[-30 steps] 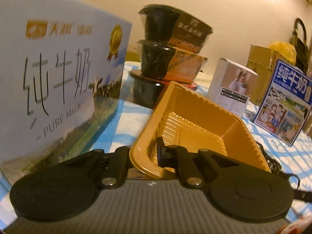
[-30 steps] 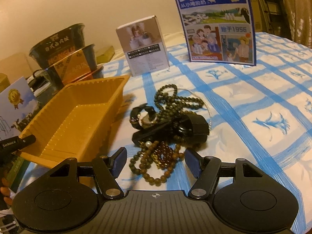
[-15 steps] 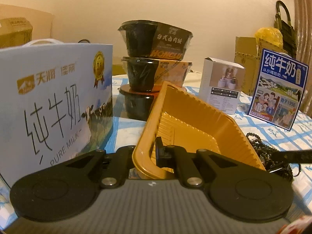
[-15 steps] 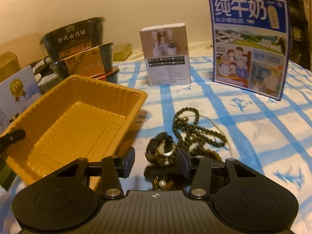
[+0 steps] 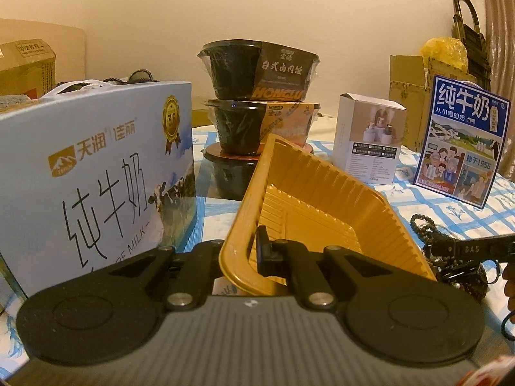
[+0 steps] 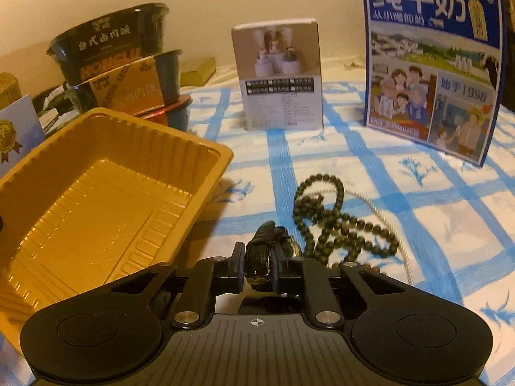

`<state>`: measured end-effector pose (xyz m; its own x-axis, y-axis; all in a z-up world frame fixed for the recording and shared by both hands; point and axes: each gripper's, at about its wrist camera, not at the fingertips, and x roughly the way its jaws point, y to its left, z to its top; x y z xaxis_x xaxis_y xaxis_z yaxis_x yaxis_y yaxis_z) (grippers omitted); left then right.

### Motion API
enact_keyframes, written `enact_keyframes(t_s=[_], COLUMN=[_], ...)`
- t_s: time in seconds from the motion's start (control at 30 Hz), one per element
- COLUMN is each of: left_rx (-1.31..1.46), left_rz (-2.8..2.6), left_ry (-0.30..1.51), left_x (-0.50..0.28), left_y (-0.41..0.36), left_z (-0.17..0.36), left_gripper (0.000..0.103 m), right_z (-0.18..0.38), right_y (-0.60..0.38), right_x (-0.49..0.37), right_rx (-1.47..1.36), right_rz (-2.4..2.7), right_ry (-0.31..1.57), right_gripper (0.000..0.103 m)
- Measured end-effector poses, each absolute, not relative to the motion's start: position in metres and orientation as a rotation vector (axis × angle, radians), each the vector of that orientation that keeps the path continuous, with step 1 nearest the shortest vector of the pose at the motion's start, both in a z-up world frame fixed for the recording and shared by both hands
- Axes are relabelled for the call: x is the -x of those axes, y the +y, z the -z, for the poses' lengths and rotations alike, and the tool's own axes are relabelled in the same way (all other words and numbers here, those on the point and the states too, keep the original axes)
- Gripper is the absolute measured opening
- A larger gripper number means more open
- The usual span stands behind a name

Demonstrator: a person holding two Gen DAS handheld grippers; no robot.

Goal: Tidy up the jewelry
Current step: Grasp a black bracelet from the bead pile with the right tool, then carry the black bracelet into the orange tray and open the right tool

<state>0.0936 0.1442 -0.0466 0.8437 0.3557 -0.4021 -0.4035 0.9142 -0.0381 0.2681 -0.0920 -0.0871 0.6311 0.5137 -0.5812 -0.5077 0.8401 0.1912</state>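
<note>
My right gripper (image 6: 256, 267) has just been closing, and its jaws now pinch a black watch strap (image 6: 259, 254) between them, the strap standing on edge and running straight ahead along my fingers. The rest of the jewelry, a loop of dark green beads (image 6: 341, 222) and a thin pale chain (image 6: 391, 225), lies on the blue-checked tablecloth (image 6: 402, 177) just ahead and to the right of that grip.

My left gripper (image 5: 249, 254) is clamped shut on the near rim of the yellow tray (image 5: 322, 199), one finger inside the wall and one outside, tilting the tray up a little.

What matters for the next move, I judge, is that the tray lies to the left of my right gripper, just beside it. Its long axis runs away from me toward the stacked black bowls (image 6: 122, 61), and its open mouth faces up. So the strap needs lifting clear of the beads and carrying leftward over the tray's right wall.
</note>
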Motion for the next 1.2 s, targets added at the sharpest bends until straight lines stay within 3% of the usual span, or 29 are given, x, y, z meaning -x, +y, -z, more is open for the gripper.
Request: enact_keyframes(t_s=[0.47, 0.9, 0.97, 1.03, 1.2], left_rx=[0.135, 0.163, 0.157, 0.159, 0.155], left_rz=[-0.403, -0.399, -0.404, -0.407, -0.411], left_ry=[0.412, 0.425, 0.425, 0.424, 0.424], left_x=[-0.094, -0.09, -0.089, -0.089, -0.089], left_y=[0.145, 0.148, 0.147, 0.147, 0.145], left_z=[0.047, 0.047, 0.047, 0.047, 0.047], left_gripper=[0.006, 0.006, 0.006, 0.006, 0.006], right_z=[0.036, 0.065, 0.062, 0.058, 0.05], right_y=[-0.067, -0.02, -0.021, -0.029, -0.07], right_x=[-0.212, -0.182, -0.182, -0.18, -0.185], right_rx=[0.084, 0.25, 0.218, 0.169, 0.018], right_rz=[-0.828, -0.97, -0.988, -0.993, -0.929], right_ry=[0.441, 0.485, 0.517, 0.511, 0.524], right_gripper=[0.015, 0.016, 0.022, 0.05, 0.055])
